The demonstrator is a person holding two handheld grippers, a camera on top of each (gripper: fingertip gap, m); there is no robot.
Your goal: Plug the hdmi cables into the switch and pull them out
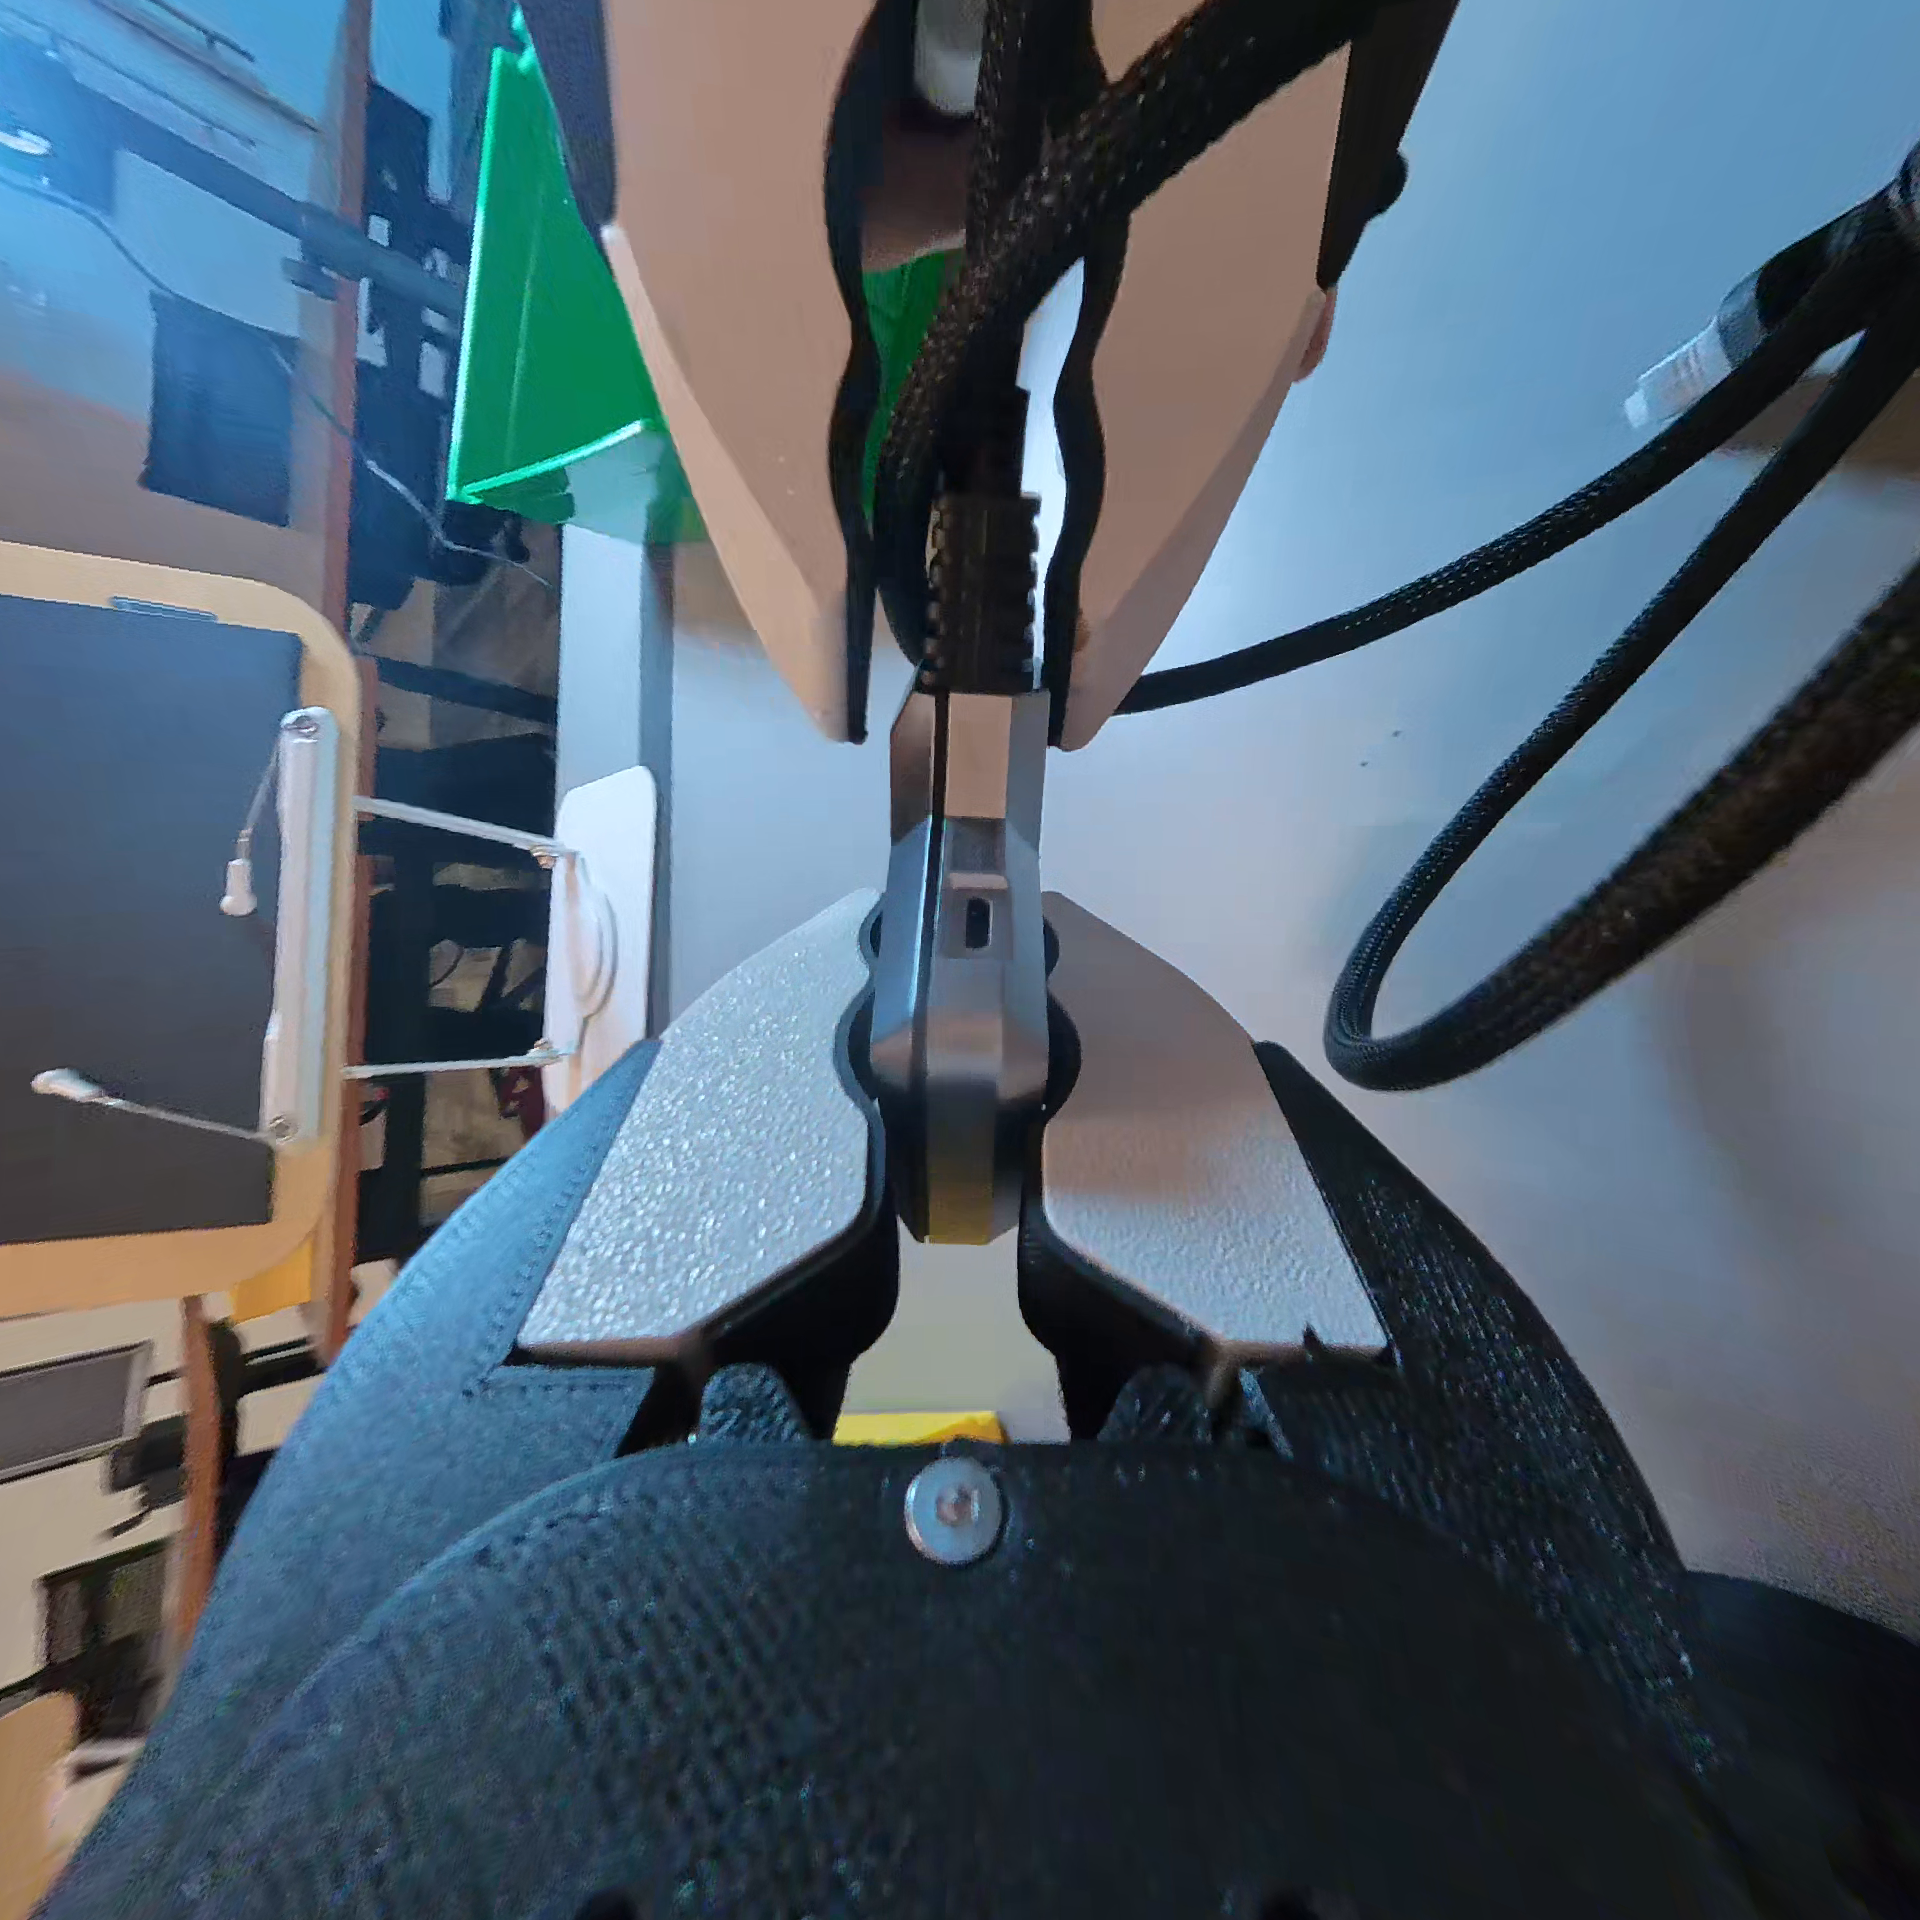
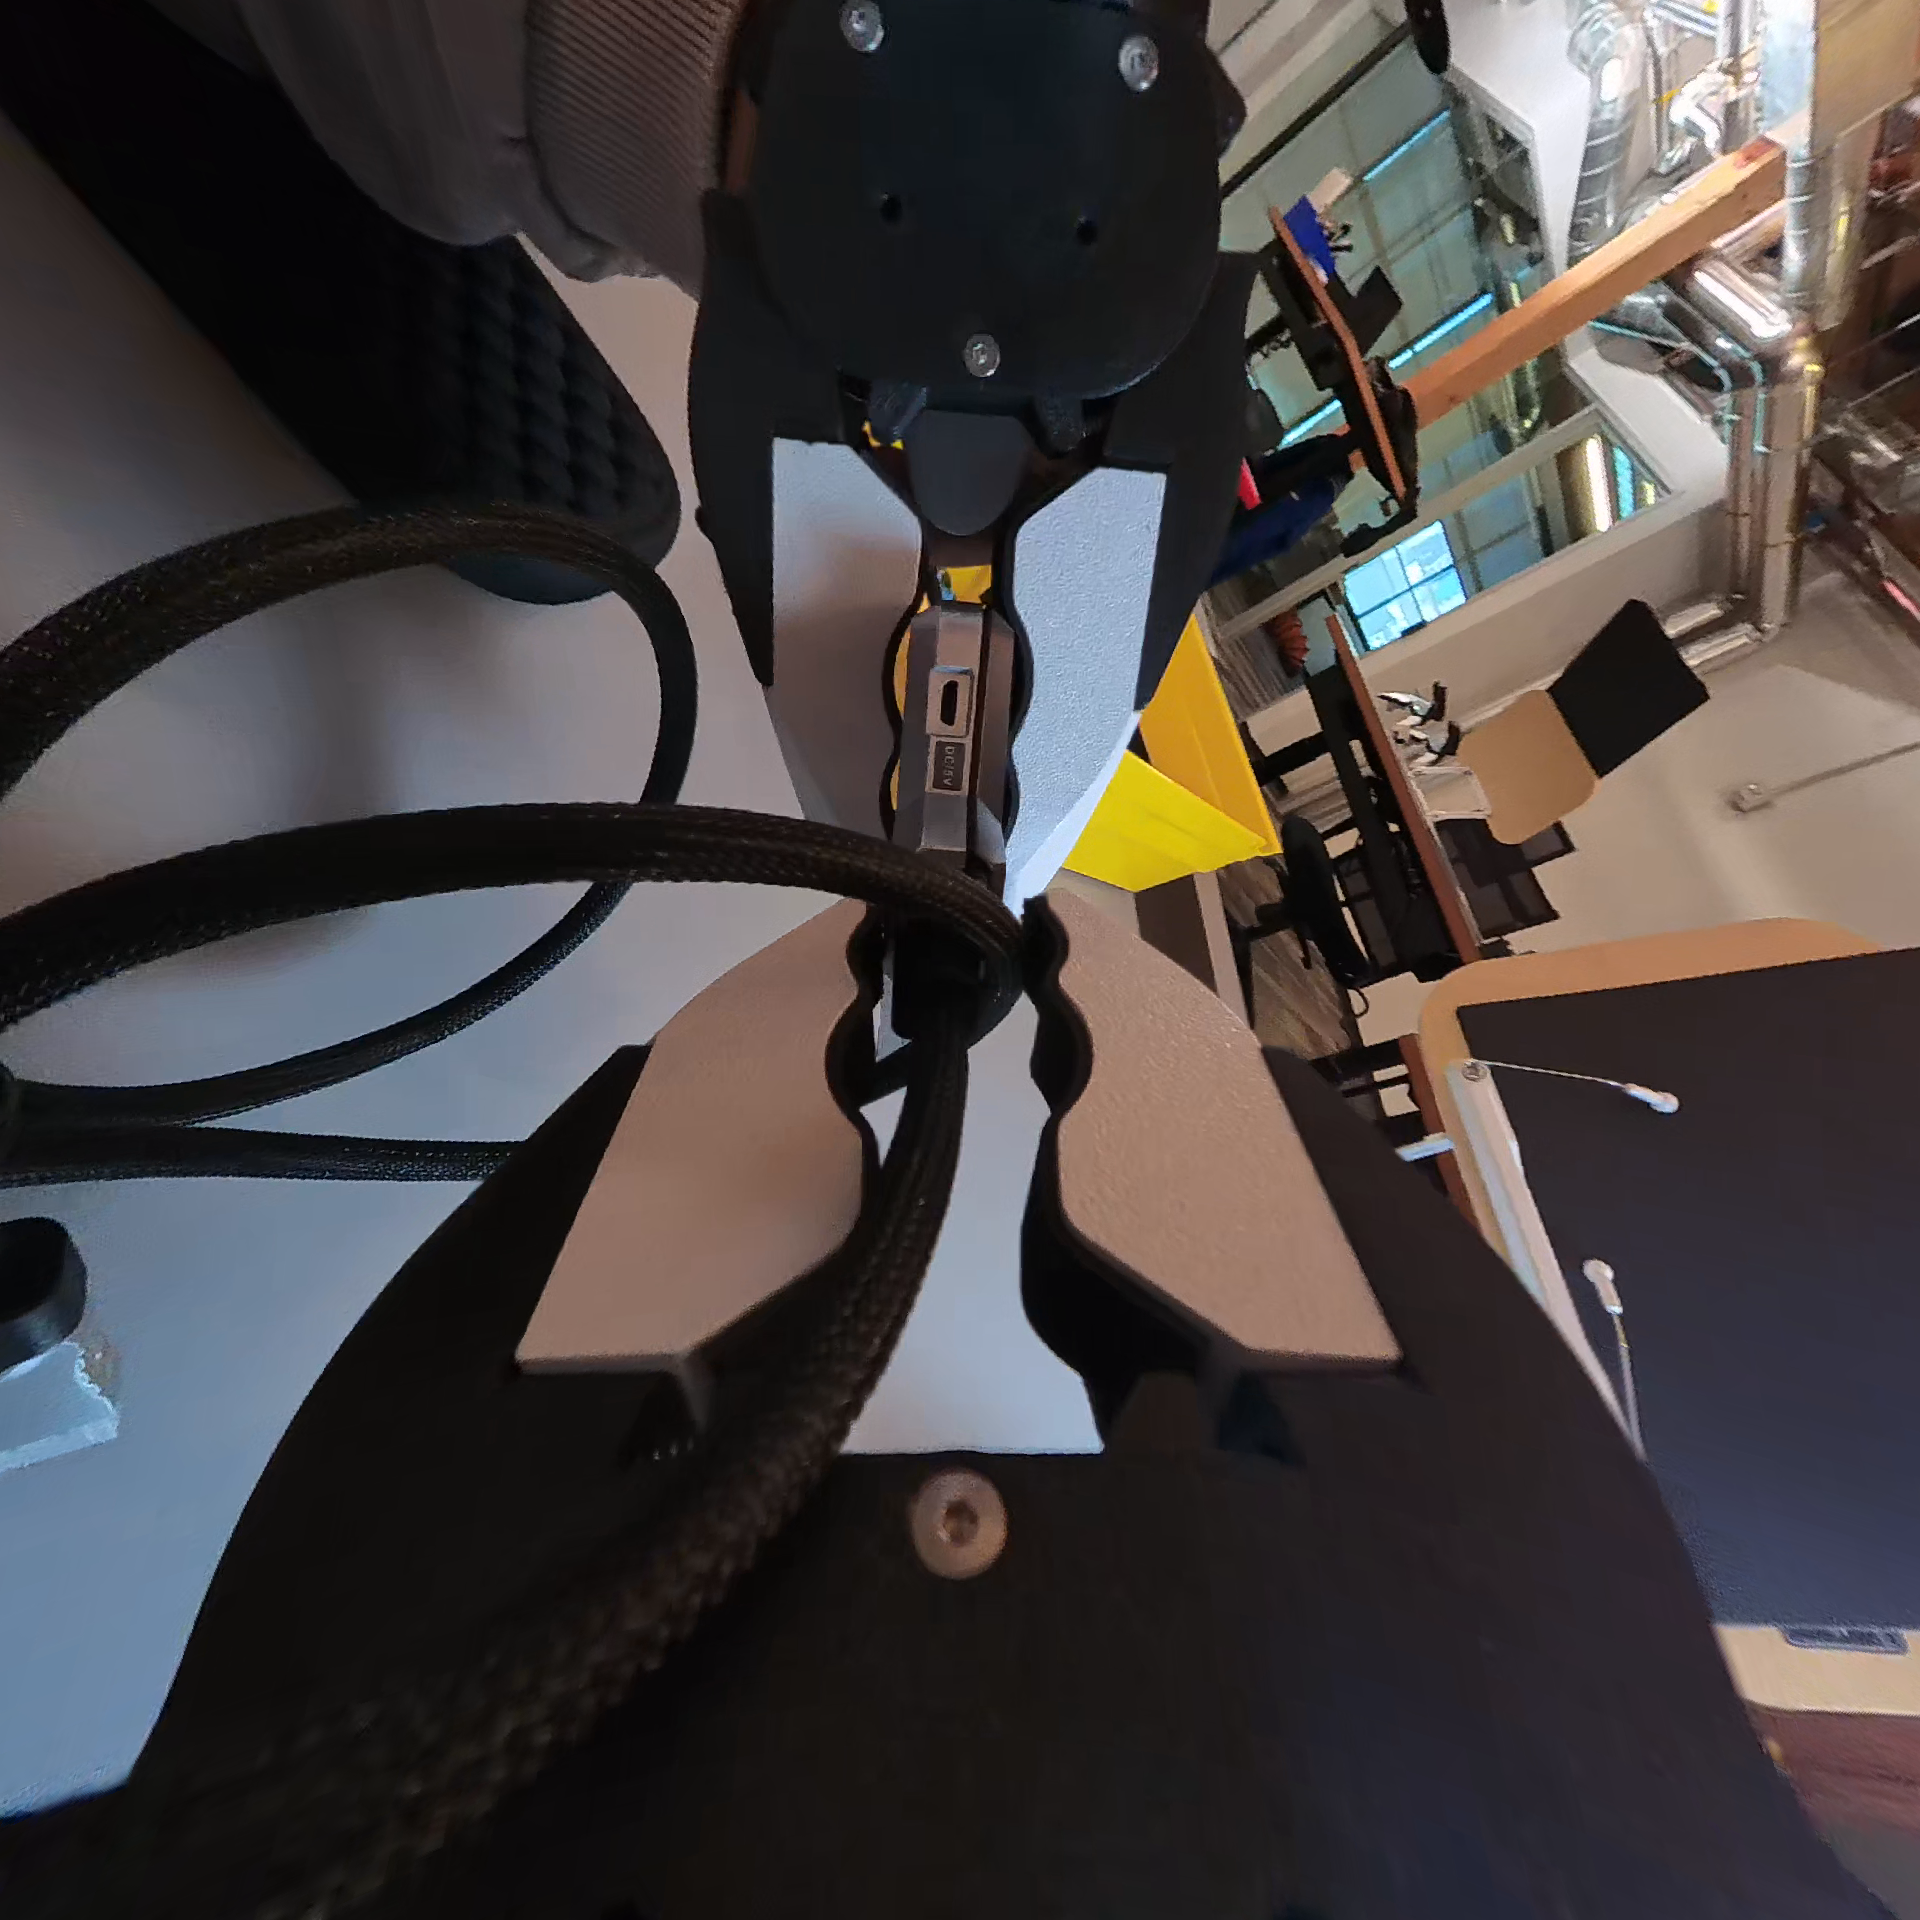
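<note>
Grey metal HDMI switch (image 1: 961,1029) held edge-on above the white worktop (image 1: 1455,727), pinched by the left gripper (image 1: 961,1049). Right gripper (image 2: 951,997) clamps the braided cable's plug (image 1: 982,592), seated at the switch's end. Step judged: insertion or withdrawal; next, a straight axial push or pull.

Open-plan office or lab: desks (image 2: 1382,748), chair (image 2: 1579,727), exposed ceiling ducts (image 2: 1756,343).
</note>
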